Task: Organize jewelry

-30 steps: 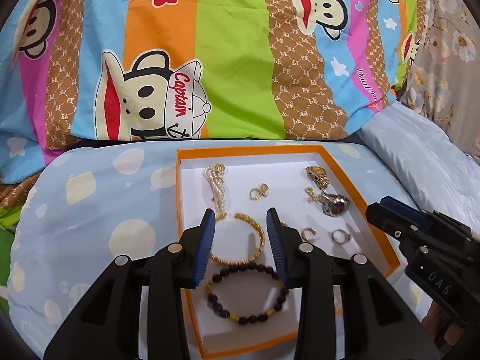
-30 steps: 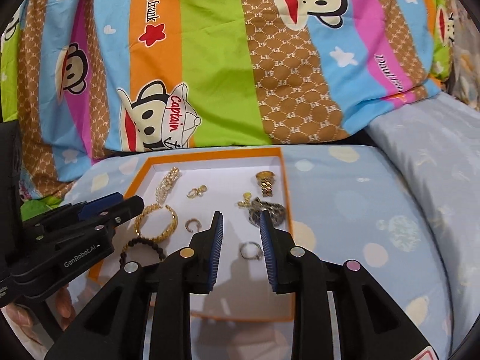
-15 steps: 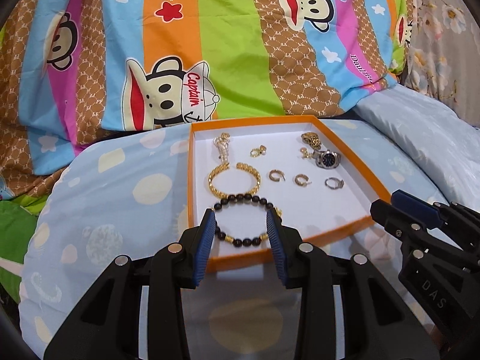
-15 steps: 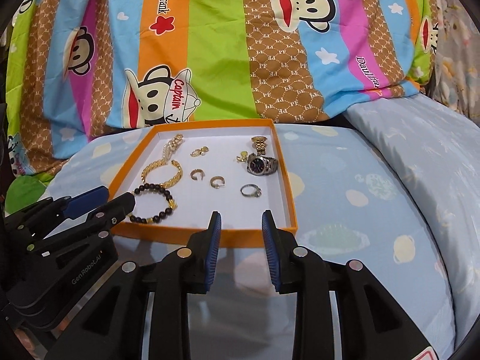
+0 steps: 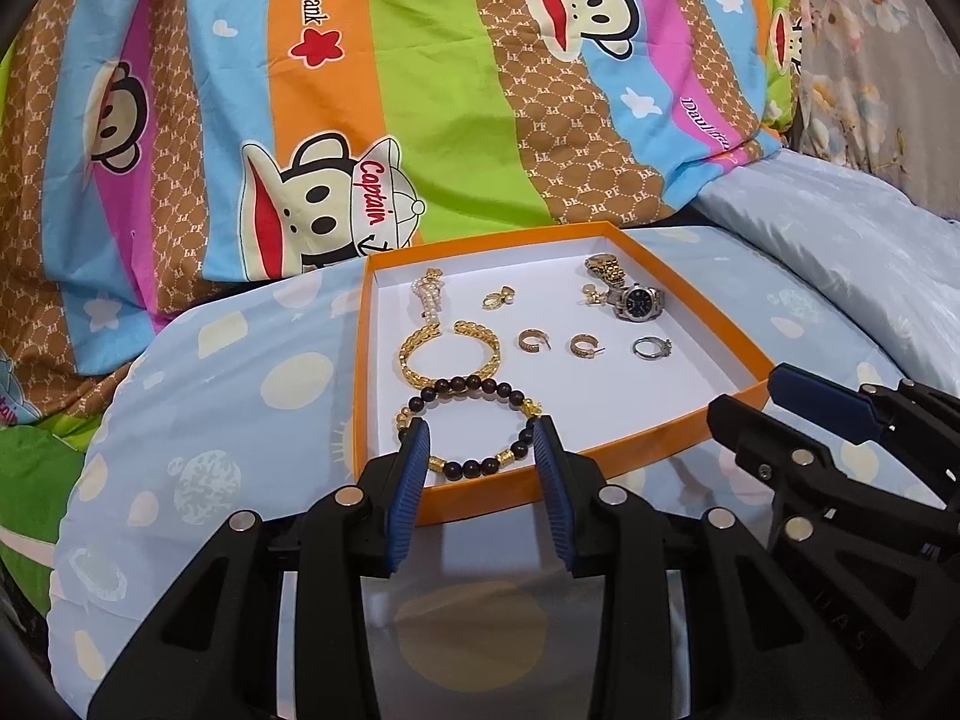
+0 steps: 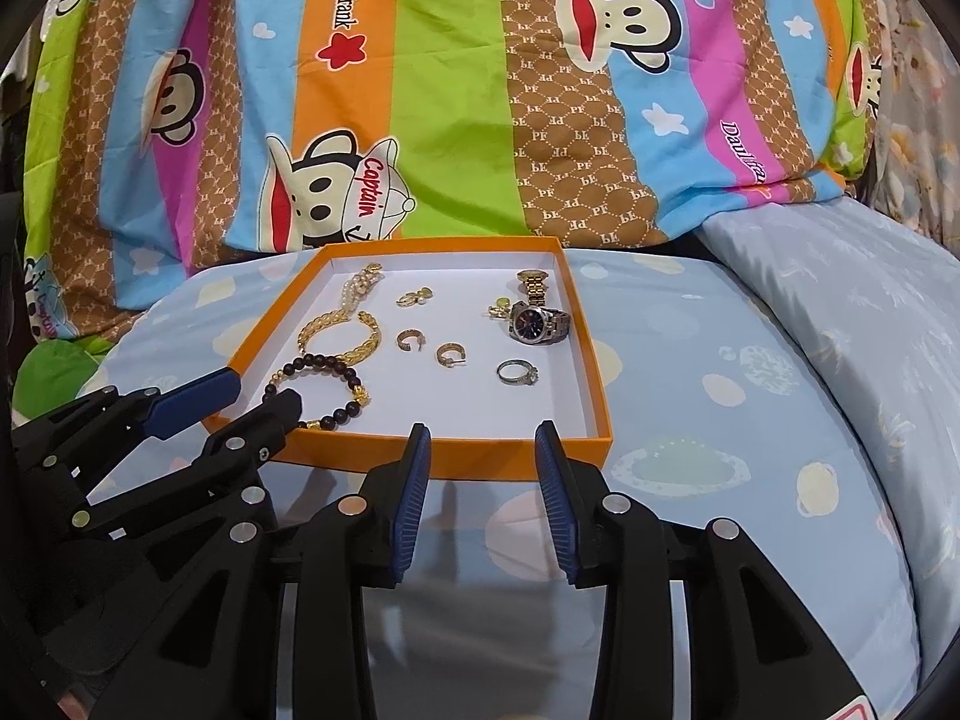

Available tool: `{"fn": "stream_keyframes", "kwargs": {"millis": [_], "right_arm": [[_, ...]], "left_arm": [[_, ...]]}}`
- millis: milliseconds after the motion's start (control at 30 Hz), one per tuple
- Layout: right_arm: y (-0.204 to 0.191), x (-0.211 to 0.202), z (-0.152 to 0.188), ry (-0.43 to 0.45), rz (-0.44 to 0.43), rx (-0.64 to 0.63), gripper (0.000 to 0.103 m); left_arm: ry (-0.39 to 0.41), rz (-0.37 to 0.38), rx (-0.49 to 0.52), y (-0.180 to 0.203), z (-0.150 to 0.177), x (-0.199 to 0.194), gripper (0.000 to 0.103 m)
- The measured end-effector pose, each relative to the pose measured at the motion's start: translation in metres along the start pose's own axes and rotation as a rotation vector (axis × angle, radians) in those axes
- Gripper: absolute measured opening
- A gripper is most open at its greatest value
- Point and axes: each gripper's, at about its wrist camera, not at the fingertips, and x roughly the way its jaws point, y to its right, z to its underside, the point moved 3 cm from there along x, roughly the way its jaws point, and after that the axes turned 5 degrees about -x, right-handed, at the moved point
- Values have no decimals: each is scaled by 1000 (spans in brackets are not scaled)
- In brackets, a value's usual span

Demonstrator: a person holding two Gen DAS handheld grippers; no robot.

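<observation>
— What have you got in the box?

— I'm looking into a shallow orange cardboard tray with a white floor (image 5: 690,414). Along its left side lie a pearl-and-gold chain (image 5: 431,294), a gold chain-link bangle (image 5: 449,348) and a dark bead bracelet with gold spacers (image 5: 468,427), the last one nearest me. Mid-tray sit two small gold hoop earrings (image 5: 534,341), a gold charm (image 5: 498,298) above them, and a silver ring with a stone (image 5: 651,348). At the far right, a steel wristwatch with a blue dial (image 5: 639,303) rests beside a gold watch (image 5: 606,269).

— And your tools?

— My left gripper (image 5: 480,468) hovers at the tray's near edge, fingers spread, empty. My right gripper (image 6: 483,468) hangs short of the rim, also spread and empty. Everything rests on pale blue planet-print bedding (image 6: 750,420), a striped cartoon-monkey quilt (image 6: 456,90) behind.
</observation>
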Motion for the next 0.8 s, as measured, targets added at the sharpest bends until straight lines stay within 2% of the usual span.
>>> {"fn": "stream_keyframes", "kwargs": {"millis": [367, 800], "right_arm": [[1, 1, 1, 0, 5, 1, 37], [-1, 1, 2, 0, 35, -2, 37]], "left_arm": [[2, -26, -4, -1, 1, 1, 40], [5, -53, 9, 1, 1, 1, 41]]}}
